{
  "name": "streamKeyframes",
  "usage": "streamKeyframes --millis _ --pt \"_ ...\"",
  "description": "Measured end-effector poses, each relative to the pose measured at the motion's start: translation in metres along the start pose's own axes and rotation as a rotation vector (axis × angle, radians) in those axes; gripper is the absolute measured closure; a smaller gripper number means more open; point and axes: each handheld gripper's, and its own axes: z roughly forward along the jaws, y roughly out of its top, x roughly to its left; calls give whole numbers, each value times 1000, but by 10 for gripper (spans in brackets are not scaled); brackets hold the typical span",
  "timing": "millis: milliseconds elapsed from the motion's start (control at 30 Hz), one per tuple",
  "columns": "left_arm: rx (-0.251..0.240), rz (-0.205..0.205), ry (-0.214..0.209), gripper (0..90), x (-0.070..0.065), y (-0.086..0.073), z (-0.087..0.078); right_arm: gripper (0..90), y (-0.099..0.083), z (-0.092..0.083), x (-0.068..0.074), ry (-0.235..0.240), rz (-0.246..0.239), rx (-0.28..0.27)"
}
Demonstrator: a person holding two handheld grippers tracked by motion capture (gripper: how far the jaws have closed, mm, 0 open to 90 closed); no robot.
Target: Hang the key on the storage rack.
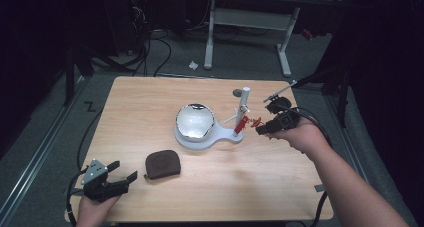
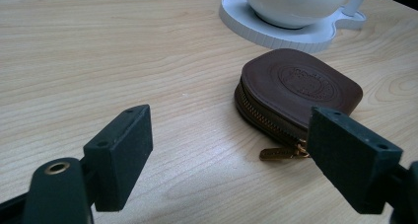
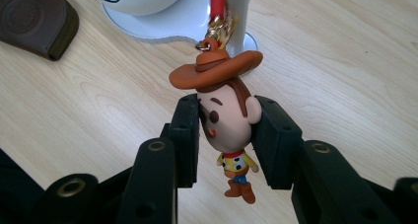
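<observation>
Tongs first, high view: right tongs are pinching a small cowboy figure charm just beside the white stand, at the foot of its upright post; left tongs are resting spread near the front left corner of the surface, holding nothing, with a brown zip pouch lying just to their right. A shiny bowl-shaped mirror is sitting on the stand's round base. Left gripper view: jaws are standing wide apart over bare wood; the pouch is lying flat ahead of them, zipper pull pointing toward the camera, untouched. Right gripper view: both pads are pressing on the sides of the charm's head, hat above the pads and body dangling below; a gold clasp is linking the hat to a red piece up by the post. Judgement on progress: the charm is gripped but appears attached at the stand, so either hanging it or taking it off is mid-step; releasing or freeing the clasp is what remains. The pouch has not yet been handled.
</observation>
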Motion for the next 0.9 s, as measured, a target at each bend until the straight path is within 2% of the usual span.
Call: streamKeyframes --millis 67,200,233,267,500,600,667,900 --pt "1 0 1 185 0 0 0 647 -2 8 0 12 18 -1" --pt "4 4 1 185 0 -1 0 646 -5 25 -1 30 10 -20" --pt "4 4 1 186 0 -1 0 645 -6 29 0 29 21 -18" --pt "5 4 0 186 0 -1 0 645 -7 33 -1 28 6 -34" --pt "12 14 -4 186 -1 0 2 638 -16 60 -4 16 24 -69" --pt "14 13 -5 186 -2 0 4 608 -18 66 -4 -8 26 -84" --pt "15 16 -6 186 -2 0 4 582 -19 68 -5 -1 43 -117" --pt "16 16 -18 188 -5 2 7 554 -31 65 4 -65 -1 -149"
